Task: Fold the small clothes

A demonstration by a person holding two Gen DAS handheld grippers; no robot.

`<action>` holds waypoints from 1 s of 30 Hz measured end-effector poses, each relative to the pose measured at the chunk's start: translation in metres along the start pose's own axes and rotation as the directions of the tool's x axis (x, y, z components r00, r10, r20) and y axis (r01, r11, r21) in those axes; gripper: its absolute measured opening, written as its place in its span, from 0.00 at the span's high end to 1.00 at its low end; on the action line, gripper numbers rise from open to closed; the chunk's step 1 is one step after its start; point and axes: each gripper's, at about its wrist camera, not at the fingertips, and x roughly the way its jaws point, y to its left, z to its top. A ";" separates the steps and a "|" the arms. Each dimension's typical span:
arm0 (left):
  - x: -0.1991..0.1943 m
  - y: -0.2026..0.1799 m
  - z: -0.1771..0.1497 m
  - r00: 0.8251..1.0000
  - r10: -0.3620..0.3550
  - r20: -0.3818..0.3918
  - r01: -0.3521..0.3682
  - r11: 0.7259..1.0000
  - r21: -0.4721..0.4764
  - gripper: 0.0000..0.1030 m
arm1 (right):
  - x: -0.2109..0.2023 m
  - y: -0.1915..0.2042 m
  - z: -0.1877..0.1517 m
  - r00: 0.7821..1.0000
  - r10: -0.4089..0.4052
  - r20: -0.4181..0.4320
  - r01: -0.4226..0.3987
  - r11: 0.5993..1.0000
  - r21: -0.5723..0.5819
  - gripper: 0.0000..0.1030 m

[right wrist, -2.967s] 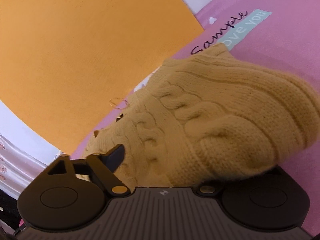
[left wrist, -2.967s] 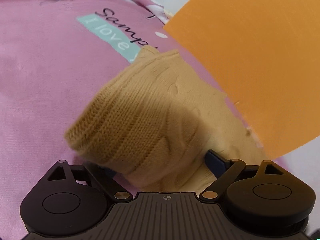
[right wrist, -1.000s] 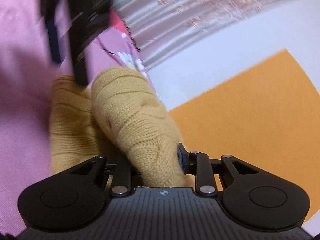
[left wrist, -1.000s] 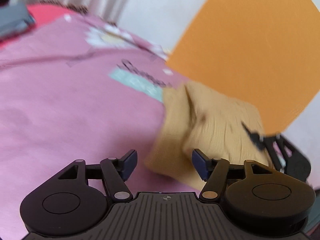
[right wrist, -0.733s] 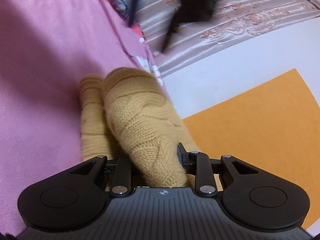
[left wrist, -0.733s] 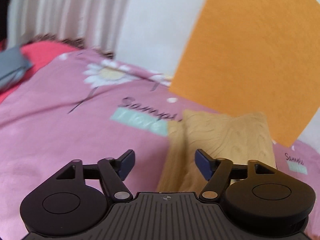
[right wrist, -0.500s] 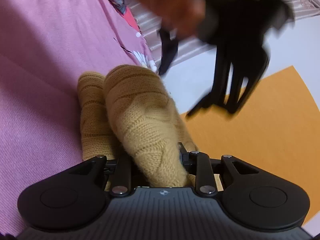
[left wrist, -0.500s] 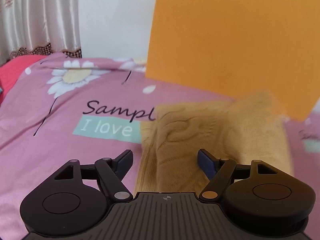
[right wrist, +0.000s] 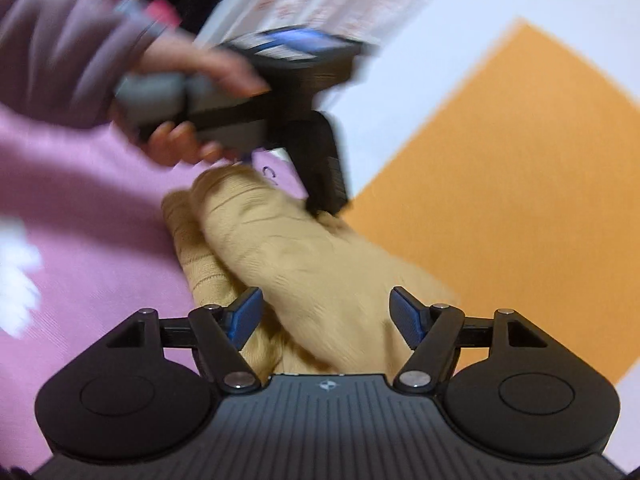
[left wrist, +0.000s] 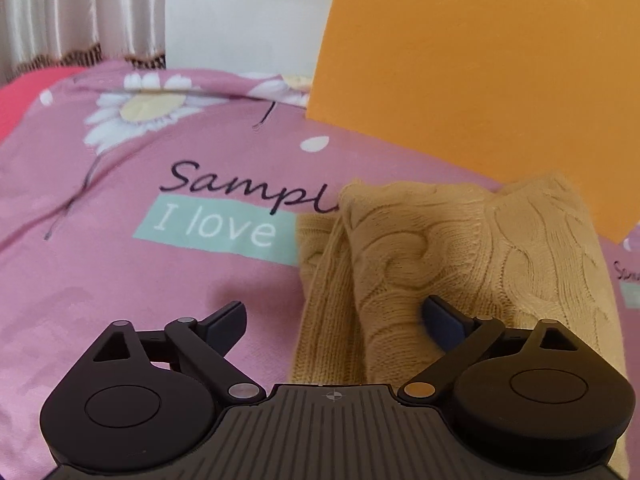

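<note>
A folded tan cable-knit garment point(left wrist: 460, 264) lies on the pink printed bedsheet point(left wrist: 120, 280). My left gripper point(left wrist: 334, 320) is open, its jaws standing wide over the garment's left edge, with the right fingertip point(left wrist: 440, 322) resting against the knit. In the right wrist view the garment point(right wrist: 312, 268) lies between the open jaws of my right gripper point(right wrist: 326, 316), which no longer clamps it. The left gripper's body point(right wrist: 316, 148) and the hand holding it show blurred above the garment.
An orange board point(left wrist: 500, 68) stands against the white wall behind the garment; it also shows in the right wrist view point(right wrist: 512, 208). A red fabric point(left wrist: 20, 96) lies at the far left, with curtains point(left wrist: 80, 12) behind.
My right gripper has opened and let go of the garment. My left gripper, open throughout, has swung round and come down over the garment's left edge.
</note>
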 end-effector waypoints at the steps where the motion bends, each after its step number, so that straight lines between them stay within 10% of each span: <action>1: 0.001 0.004 0.000 1.000 -0.020 -0.008 0.020 1.000 -0.013 0.00 | -0.009 -0.021 -0.005 0.999 0.041 -0.002 -0.041 0.991 0.131 0.21; 4: 0.007 0.016 0.001 0.994 -0.108 -0.036 0.105 0.992 -0.070 0.00 | -0.011 -0.083 -0.017 0.991 0.135 0.016 -0.125 0.856 0.502 0.13; 9: 0.025 0.036 0.000 0.932 -0.349 -0.099 0.325 0.924 -0.202 0.00 | 0.027 -0.155 -0.067 0.960 0.274 0.060 -0.171 0.402 0.900 0.10; 13: 0.037 0.042 -0.003 0.882 -0.461 -0.100 0.422 0.866 -0.269 0.00 | 0.067 -0.165 -0.093 0.948 0.318 0.025 -0.103 0.234 0.967 0.09; 19: 0.038 0.031 -0.007 0.855 -0.513 -0.078 0.485 0.844 -0.229 0.00 | 0.115 -0.153 -0.113 0.927 0.366 0.076 -0.109 0.070 0.992 0.06; 24: 0.022 0.008 -0.011 0.861 -0.504 -0.065 0.493 0.859 -0.139 0.00 | 0.132 -0.140 -0.108 0.920 0.380 0.100 -0.120 0.028 0.992 0.20; 30: -0.018 -0.024 -0.013 0.813 -0.580 -0.048 0.577 0.814 -0.065 0.00 | 0.076 -0.144 -0.072 0.936 0.340 0.091 -0.182 0.246 0.952 0.36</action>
